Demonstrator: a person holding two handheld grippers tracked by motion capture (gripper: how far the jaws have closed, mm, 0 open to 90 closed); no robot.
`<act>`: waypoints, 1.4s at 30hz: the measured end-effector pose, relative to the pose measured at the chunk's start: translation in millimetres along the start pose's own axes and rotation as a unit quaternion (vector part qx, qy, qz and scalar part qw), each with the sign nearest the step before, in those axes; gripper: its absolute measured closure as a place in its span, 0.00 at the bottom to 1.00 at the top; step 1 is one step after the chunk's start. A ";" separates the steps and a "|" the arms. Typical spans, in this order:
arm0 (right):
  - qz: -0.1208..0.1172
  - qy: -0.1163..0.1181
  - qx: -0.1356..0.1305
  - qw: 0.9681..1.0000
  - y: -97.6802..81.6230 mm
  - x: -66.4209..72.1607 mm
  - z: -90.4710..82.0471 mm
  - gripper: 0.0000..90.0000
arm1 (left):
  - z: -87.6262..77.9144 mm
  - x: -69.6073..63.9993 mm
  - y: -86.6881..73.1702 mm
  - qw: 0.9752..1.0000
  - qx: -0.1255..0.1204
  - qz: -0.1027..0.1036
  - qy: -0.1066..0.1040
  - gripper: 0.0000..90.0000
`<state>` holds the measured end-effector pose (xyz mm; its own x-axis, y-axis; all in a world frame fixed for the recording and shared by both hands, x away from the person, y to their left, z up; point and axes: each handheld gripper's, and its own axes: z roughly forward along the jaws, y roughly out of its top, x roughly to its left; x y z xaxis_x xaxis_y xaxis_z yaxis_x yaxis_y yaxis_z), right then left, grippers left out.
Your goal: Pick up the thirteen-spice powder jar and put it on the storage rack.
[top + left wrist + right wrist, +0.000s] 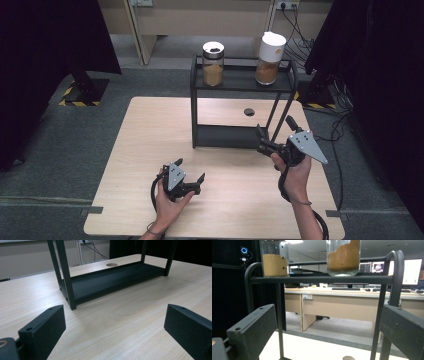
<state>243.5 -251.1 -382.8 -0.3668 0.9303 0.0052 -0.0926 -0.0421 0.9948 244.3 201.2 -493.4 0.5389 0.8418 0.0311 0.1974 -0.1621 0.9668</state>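
Right gripper point(272, 134) raised, open-jawed, facing rack point(235, 80); probably untouching.

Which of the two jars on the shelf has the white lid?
The taller glass jar of orange-brown powder at the black metal shelf's right end; the other jar looks open-topped.
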 end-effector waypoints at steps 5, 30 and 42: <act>-0.003 0.002 0.002 1.000 -5.7 1.3 -6.2 0.01 | 0.1 -0.1 0.1 1.000 0.000 0.000 0.000 0.03; 0.005 -0.004 0.086 0.996 -64.7 -0.5 -33.1 0.02 | 0.1 -0.8 0.0 1.000 0.000 0.002 0.001 0.03; 0.028 -0.012 0.091 0.995 -81.7 -5.3 -47.3 0.02 | 0.1 -1.7 0.0 1.000 0.000 0.004 0.002 0.03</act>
<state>209.2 -269.9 -468.9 -0.3441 0.9369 0.0611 0.0973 -0.0291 0.9948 243.4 199.7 -493.5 0.5373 0.8424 0.0407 0.1923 -0.1693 0.9666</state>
